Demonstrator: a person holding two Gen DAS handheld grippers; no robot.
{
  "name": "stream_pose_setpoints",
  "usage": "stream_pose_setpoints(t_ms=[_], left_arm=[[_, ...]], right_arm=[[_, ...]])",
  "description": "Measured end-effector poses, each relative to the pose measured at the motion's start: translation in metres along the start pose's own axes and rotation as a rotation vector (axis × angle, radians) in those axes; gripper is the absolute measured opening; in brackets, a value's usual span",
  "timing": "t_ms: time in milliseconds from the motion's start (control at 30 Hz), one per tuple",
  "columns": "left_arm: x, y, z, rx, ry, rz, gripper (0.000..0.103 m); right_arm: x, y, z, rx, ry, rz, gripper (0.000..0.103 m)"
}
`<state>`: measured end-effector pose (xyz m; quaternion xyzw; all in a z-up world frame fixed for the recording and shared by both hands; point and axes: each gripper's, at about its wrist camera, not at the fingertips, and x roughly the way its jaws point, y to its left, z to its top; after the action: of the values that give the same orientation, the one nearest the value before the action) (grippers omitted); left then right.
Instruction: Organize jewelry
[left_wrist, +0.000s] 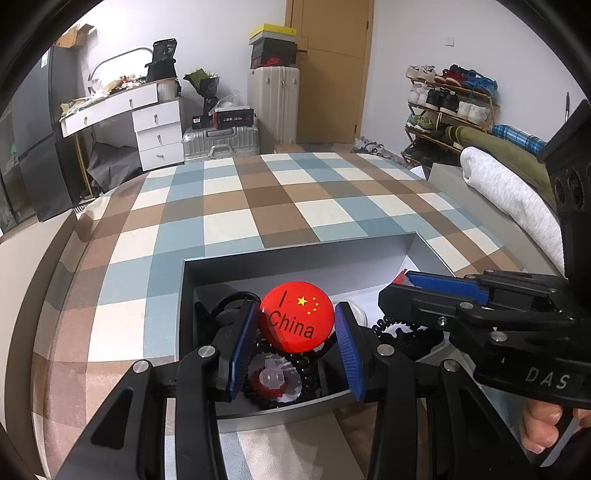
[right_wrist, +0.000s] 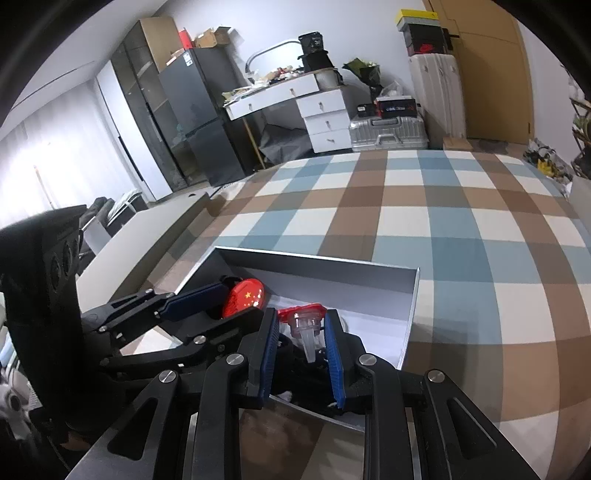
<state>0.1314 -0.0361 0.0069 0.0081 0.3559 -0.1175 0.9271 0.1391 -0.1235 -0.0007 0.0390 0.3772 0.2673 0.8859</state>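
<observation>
An open grey box (left_wrist: 295, 254) lies on the checked bedspread. My left gripper (left_wrist: 295, 310) hovers over the box's near left corner, shut on a round red "I China" badge (left_wrist: 291, 325). Under it in the box lie a black bead bracelet (left_wrist: 306, 369), a red and clear trinket (left_wrist: 273, 380) and a coiled black hair tie (left_wrist: 391, 328). My right gripper (right_wrist: 302, 319) is just to the right, over the same box (right_wrist: 314, 258), shut on a small clear plastic piece with a red top (right_wrist: 301, 310). The left gripper (right_wrist: 240, 297) and its badge (right_wrist: 245, 295) show beside it.
The checked bedspread (left_wrist: 258, 206) stretches far beyond the box. A rolled grey blanket (left_wrist: 509, 195) lies along the right edge. A person's hand (left_wrist: 543, 428) grips the right tool. A white dresser (left_wrist: 155, 125), suitcases and a shoe rack stand past the bed.
</observation>
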Motion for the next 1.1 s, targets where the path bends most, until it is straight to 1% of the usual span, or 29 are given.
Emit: stream_pose_setpoints(t_ms=[267,467,533,567,600,633,667,700,733,767,800,833,933,1033,1100], left_arm=[[0.001,0.0,0.001,-0.011,0.013,-0.01,0.037],[-0.009,0.005,-0.002,-0.033,0.02,-0.039,0.038],[-0.013,0.006,-0.003,-0.039,0.024,-0.037,0.049],[-0.015,0.007,-0.003,-0.045,0.023,-0.033,0.06],[-0.017,0.007,-0.004,-0.049,0.017,-0.043,0.067],[-0.022,0.007,-0.005,-0.053,0.007,-0.045,0.072],[-0.027,0.007,-0.006,-0.055,-0.009,-0.038,0.081],[-0.031,0.006,-0.007,-0.055,-0.026,-0.036,0.084],[-0.037,0.006,-0.009,-0.053,-0.047,-0.033,0.085],[-0.041,0.007,-0.011,-0.053,-0.061,-0.028,0.089],[-0.045,0.007,-0.013,-0.053,-0.072,-0.022,0.096],[-0.048,0.008,-0.015,-0.058,-0.082,-0.015,0.101],[-0.059,0.01,-0.023,-0.069,-0.128,-0.015,0.102],[-0.065,0.011,-0.03,-0.07,-0.142,-0.02,0.102],[-0.068,0.009,-0.036,-0.057,-0.156,0.0,0.102]], right_arm=[[0.0,0.0,0.0,-0.003,0.006,-0.004,0.025],[-0.012,0.004,-0.003,-0.04,-0.023,-0.028,0.026],[-0.019,0.008,-0.004,-0.068,-0.036,-0.044,0.031],[-0.022,0.009,-0.004,-0.076,-0.042,-0.051,0.032],[-0.026,0.011,-0.005,-0.09,-0.049,-0.063,0.037],[-0.029,0.011,-0.006,-0.099,-0.054,-0.067,0.046],[-0.032,0.012,-0.006,-0.106,-0.059,-0.068,0.051],[-0.036,0.012,-0.008,-0.116,-0.07,-0.068,0.061],[-0.041,0.012,-0.01,-0.123,-0.083,-0.071,0.072],[-0.044,0.012,-0.011,-0.125,-0.091,-0.071,0.078],[-0.05,0.011,-0.014,-0.123,-0.107,-0.067,0.091],[-0.054,0.01,-0.016,-0.12,-0.119,-0.062,0.102],[-0.066,0.008,-0.023,-0.121,-0.159,-0.035,0.103],[-0.071,0.008,-0.029,-0.136,-0.173,-0.033,0.103],[-0.071,0.01,-0.034,-0.149,-0.176,-0.034,0.103]])
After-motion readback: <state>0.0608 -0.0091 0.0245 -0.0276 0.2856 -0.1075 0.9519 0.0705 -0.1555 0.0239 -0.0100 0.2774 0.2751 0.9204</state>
